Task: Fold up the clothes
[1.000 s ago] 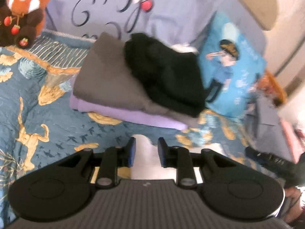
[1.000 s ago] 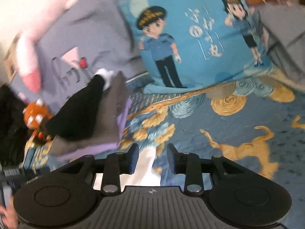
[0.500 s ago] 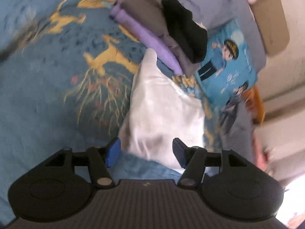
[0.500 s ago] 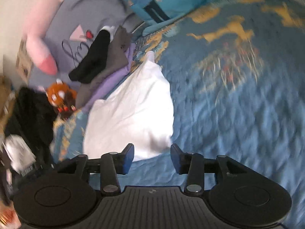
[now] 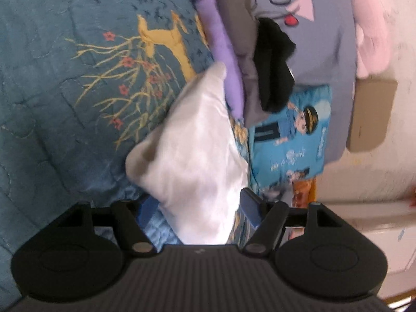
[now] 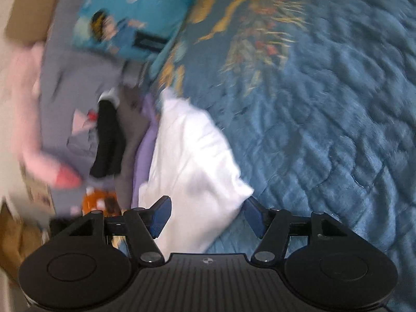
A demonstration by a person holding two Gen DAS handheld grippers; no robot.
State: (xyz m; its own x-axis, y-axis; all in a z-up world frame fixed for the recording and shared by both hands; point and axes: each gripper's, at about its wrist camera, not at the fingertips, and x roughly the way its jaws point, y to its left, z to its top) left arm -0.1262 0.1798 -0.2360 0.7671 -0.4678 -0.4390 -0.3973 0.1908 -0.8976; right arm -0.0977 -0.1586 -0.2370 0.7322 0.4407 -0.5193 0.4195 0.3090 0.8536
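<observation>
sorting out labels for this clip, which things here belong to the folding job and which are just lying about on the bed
Part of the job:
- white garment, between both grippers' opening jaws
- folded stack: purple, grey, black
- left gripper, right gripper

Just lying about:
- cartoon pillow
- pink plush
- patterned blue bedspread

white garment (image 5: 197, 156) | purple (image 5: 228, 59), grey (image 5: 236, 23), black (image 5: 273, 65) folds | blue-gold quilt (image 6: 325, 104)

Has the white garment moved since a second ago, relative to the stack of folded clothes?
Yes. The white garment now lies on the bedspread, its far tip beside the folded stack; earlier it was bunched between the jaws, short of the stack.
</observation>
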